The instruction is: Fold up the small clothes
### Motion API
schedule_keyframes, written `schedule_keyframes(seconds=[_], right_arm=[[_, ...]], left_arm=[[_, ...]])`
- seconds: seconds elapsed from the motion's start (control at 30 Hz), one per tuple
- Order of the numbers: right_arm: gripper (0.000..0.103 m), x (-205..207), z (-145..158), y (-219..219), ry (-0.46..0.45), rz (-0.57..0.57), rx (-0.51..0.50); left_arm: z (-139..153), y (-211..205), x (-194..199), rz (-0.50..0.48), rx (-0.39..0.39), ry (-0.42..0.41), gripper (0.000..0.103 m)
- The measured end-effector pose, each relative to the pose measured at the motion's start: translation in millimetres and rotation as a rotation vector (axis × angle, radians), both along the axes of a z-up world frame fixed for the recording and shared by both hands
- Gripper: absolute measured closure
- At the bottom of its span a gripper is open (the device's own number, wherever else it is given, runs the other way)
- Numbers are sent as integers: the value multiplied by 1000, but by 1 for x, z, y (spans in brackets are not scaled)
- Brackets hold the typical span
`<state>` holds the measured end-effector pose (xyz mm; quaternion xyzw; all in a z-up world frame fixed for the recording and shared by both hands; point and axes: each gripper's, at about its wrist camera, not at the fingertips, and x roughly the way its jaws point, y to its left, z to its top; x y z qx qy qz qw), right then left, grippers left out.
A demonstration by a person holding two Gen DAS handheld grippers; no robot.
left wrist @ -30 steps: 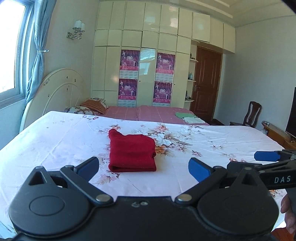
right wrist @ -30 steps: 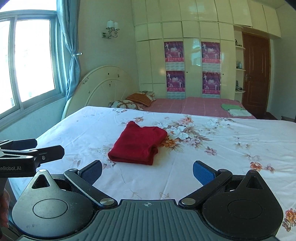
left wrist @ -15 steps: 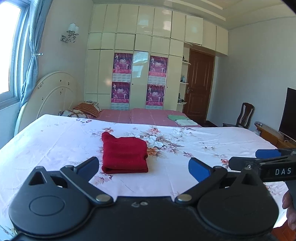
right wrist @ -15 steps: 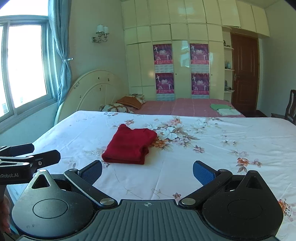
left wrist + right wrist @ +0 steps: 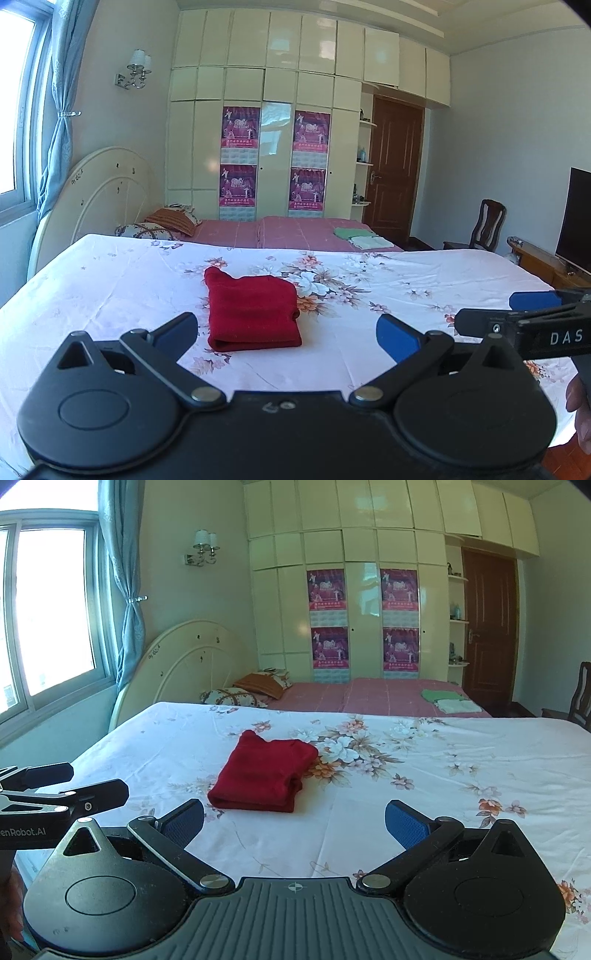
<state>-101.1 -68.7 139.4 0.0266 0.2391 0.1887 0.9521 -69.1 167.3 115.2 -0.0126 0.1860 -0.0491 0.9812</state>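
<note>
Since it lies as a soft, thick, folded bundle at mid-frame on the flowered bedsheet [image 5: 110, 280], the red garment [image 5: 253, 314] looks light and limp; its near folded edge seems the surest place to pinch. Below it in frame, the left gripper [image 5: 286, 330] and right gripper [image 5: 293, 821] both gape wide, holding and touching nothing.

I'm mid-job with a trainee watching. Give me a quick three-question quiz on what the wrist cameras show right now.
1. True or false: the red garment lies folded on the floral sheet.
2. The left gripper jaws are: A) shut on cloth, B) open and empty.
3. What does the right gripper hold?

Key: 1 true; 2 B; 3 nothing, its jaws stand open, short of the garment.
</note>
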Motion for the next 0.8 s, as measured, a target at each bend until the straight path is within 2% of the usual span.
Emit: schedule_keyframes(seconds=[0.8], right_arm=[[0,2,1,7,-1,10,-2]], left_arm=[[1,13,0,8,-9,-5,0]])
